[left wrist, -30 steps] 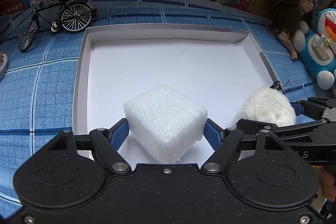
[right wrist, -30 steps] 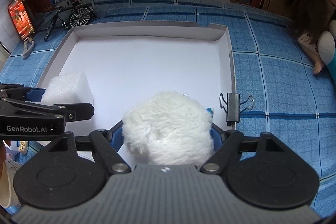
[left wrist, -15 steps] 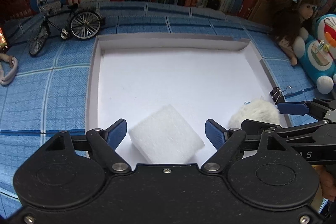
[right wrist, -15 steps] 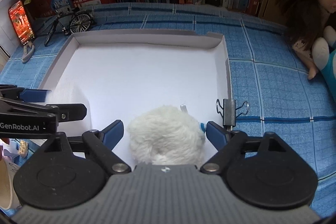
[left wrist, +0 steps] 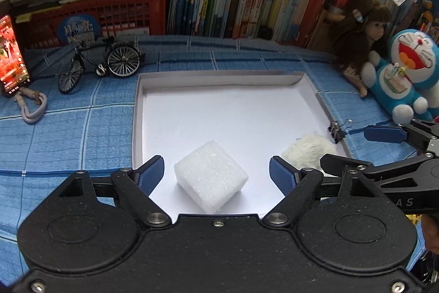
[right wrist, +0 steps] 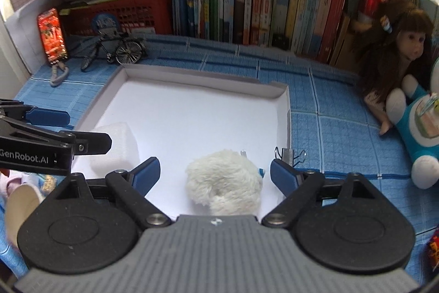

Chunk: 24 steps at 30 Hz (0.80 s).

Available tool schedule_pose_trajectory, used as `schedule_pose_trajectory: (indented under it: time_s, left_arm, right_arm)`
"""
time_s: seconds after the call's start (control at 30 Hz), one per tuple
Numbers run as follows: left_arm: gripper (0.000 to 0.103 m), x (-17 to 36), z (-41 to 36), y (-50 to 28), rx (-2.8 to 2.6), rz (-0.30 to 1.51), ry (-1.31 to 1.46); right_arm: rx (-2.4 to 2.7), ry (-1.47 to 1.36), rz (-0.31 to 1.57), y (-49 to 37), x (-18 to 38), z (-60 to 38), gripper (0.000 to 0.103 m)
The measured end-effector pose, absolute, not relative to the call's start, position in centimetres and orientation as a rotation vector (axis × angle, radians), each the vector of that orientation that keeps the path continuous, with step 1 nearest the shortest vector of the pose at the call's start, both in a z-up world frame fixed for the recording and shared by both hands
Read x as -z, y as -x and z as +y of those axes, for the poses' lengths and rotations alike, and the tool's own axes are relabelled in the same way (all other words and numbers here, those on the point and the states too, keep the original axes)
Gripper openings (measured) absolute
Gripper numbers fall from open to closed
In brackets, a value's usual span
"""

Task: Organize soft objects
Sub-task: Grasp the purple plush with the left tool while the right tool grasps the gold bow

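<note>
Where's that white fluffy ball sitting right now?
The fluffy ball lies in the white tray, near its right wall, beside the binder clip, between the open right gripper.

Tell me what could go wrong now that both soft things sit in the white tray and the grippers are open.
The foam cube sits between the open left gripper fingers; an uneven retreat might nudge it. The fluffy ball lies near the white tray wall beside the binder clip, which the right gripper could snag.
</note>
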<state>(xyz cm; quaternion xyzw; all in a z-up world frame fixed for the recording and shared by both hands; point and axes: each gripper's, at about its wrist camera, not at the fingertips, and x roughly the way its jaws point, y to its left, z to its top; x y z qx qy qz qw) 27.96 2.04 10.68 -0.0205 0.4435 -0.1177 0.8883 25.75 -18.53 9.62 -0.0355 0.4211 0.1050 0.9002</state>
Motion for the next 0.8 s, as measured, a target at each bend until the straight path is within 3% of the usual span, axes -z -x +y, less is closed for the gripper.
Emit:
schedule_pose_trajectory:
  time_s: [0.4, 0.8]
  left_arm:
    - [0.087, -14.2, 4.5, -17.8, 0.285, 0.698, 0.036]
    - [0.091, -10.7, 7.2, -8.4, 0.239, 0.527, 0.101]
  right_arm:
    - [-0.229, 0.047, 0.608, -17.1, -13.6, -22.4, 0.096]
    - [-0.122, -0.008, 0.374, -9.0, -10.4, -26.5, 0.096]
